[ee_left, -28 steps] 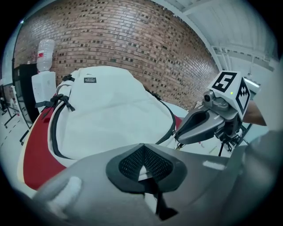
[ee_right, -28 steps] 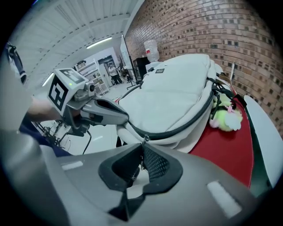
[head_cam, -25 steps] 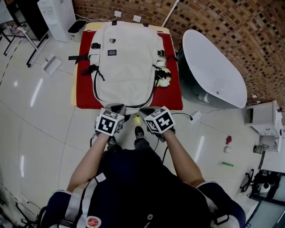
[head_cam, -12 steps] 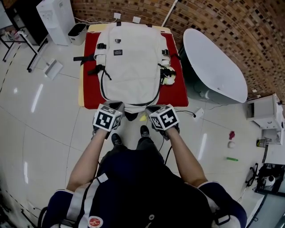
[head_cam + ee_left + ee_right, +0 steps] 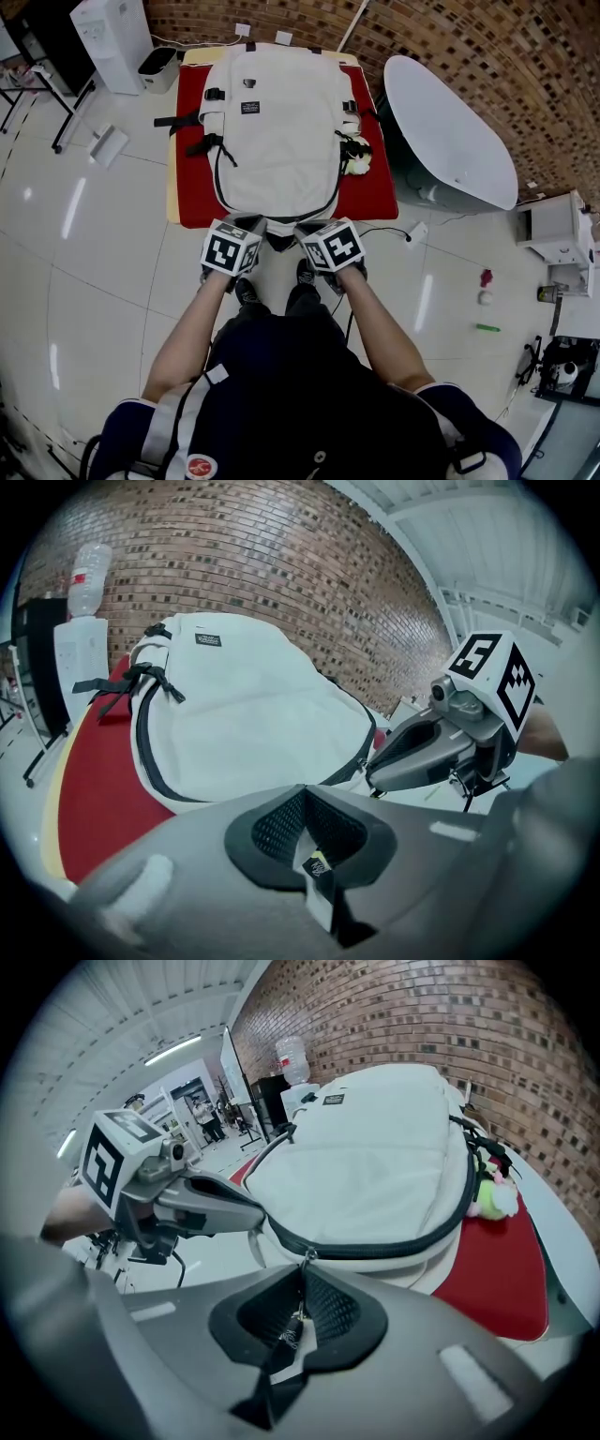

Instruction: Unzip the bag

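A white backpack (image 5: 277, 122) lies flat on a red mat (image 5: 192, 187), its dark zipper running round the front panel. Both grippers are at its near end. My left gripper (image 5: 249, 225) is shut on a small white strap tab (image 5: 316, 862) of the bag. My right gripper (image 5: 309, 231) has the zipper pull (image 5: 292, 1327) between its pads, just below the metal slider (image 5: 307, 1256); its jaws are opening slightly, and the pull is still pinched. The zipper (image 5: 375, 1246) looks closed along the near edge.
A small plush toy (image 5: 356, 159) hangs at the bag's right side. A large white tub (image 5: 450, 131) stands to the right of the table. A water dispenser (image 5: 108, 33) and a bin (image 5: 155, 64) are at the far left, against a brick wall.
The right gripper has shifted a little left, closer to the left gripper. The left gripper stays at the bag's near edge. The head view has moved slightly.
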A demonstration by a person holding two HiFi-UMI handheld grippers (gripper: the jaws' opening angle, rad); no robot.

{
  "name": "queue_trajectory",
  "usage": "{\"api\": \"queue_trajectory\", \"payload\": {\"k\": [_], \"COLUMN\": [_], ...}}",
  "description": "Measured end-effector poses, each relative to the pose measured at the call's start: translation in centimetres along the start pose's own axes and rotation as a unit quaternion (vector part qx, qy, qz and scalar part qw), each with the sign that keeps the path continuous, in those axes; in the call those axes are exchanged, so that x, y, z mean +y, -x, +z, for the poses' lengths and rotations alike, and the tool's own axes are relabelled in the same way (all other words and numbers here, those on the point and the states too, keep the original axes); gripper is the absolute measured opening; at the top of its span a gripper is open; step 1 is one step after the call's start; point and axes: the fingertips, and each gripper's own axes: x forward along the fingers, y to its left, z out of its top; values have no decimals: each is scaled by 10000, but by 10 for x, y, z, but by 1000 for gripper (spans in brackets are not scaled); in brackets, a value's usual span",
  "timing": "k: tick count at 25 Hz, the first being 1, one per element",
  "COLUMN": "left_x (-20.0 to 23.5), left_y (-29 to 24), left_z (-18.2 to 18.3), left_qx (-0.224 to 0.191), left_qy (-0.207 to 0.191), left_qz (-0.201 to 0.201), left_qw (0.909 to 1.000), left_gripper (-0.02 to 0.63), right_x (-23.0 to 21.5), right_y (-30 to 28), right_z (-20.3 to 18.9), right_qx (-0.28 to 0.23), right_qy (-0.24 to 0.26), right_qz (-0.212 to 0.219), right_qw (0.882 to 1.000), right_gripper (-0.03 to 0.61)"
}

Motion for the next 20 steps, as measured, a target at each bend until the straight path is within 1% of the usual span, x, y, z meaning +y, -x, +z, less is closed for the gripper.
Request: {"api": "queue_trajectory", "payload": {"k": [4, 7, 9, 13, 16, 20], "left_x": [-2, -8, -14, -35, -47, -53], "left_y": [-1, 3, 7, 8, 5, -3], "left_z": [-2, -1, 0, -6, -9, 0], "left_qx": [10, 3, -10, -36, -219, -446], "left_qy": [60, 25, -36, -113, 2, 111], "left_qz": [-67, -163, -179, -97, 44, 388], "left_qw": [10000, 9999, 9998, 9999, 9998, 9982], "left_gripper": [2, 2, 3, 3, 3, 3], "right_x": [4, 3, 3, 3, 7, 2], "right_y": [-2, -1, -1, -2, 1, 13], "right_z": [1, 1, 0, 0, -3, 1], "right_qx": [27, -36, -70, -117, -120, -262], "right_qy": [-21, -66, -8, 266, 480, 737], "right_qz": [-5, 169, 285, 490, 812, 1030], "right_qw": [10000, 9998, 9996, 9984, 9955, 9916], "right_gripper": [28, 28, 28, 48, 114, 118]}}
